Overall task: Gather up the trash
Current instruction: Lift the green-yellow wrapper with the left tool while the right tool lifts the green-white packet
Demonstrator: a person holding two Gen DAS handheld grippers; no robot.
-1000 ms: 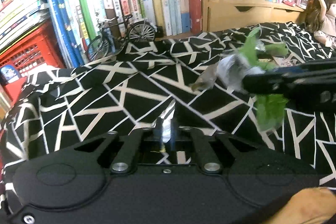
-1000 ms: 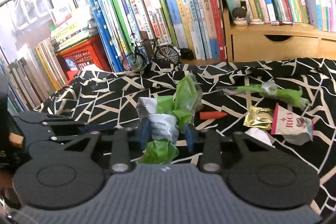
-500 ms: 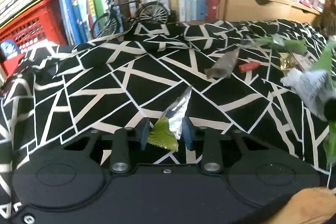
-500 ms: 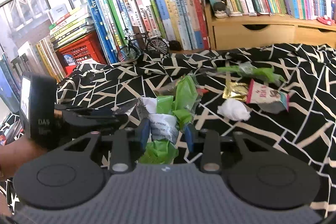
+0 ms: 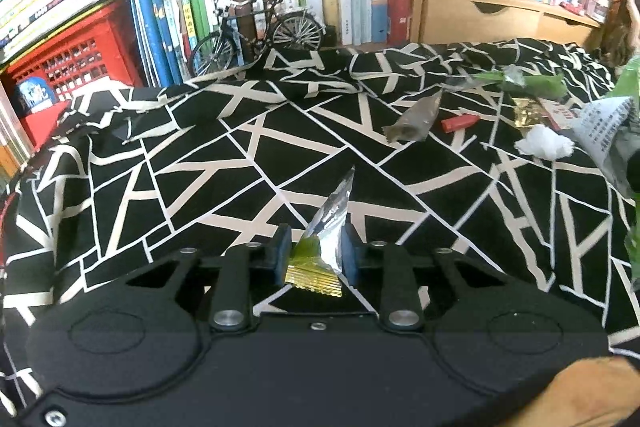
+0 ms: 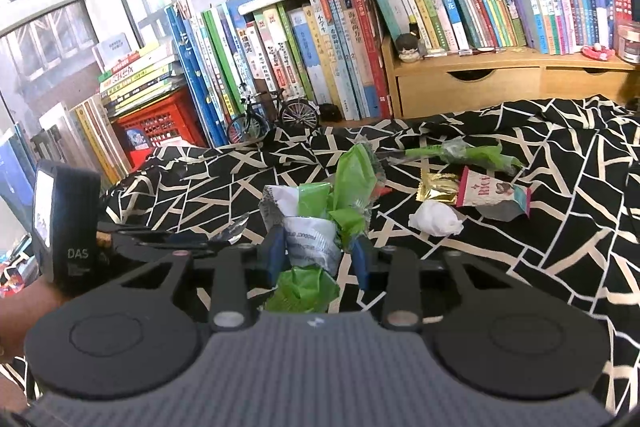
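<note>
My left gripper [image 5: 315, 251] is low over the black-and-white cloth [image 5: 240, 163]. Its jaws are closing on a silver foil wrapper [image 5: 328, 223] with a gold-green end, which stands upright and spans from pad to pad. My right gripper [image 6: 320, 253] is shut on a bundle of green and white wrappers [image 6: 312, 239]; that bundle shows at the right edge of the left wrist view [image 5: 604, 131]. On the cloth lie a white tissue [image 6: 436, 219], a gold packet [image 6: 438, 187], a pink packet [image 6: 492, 191], a long green wrapper [image 6: 472, 155], a red piece [image 5: 460, 123] and a grey wrapper [image 5: 416, 119].
Rows of books line the back. A toy bicycle [image 5: 256, 31] stands at the cloth's far edge, a red crate [image 5: 68, 55] at the left, wooden drawers [image 6: 500, 83] at the back right. A person's hand holds the left gripper [image 6: 192, 241] at the left of the right wrist view.
The left jaws were nearly shut on the foil, widened, and now narrow again; the wrapper's gold-green end shows between them. The right gripper with its bundle drew away to the right.
</note>
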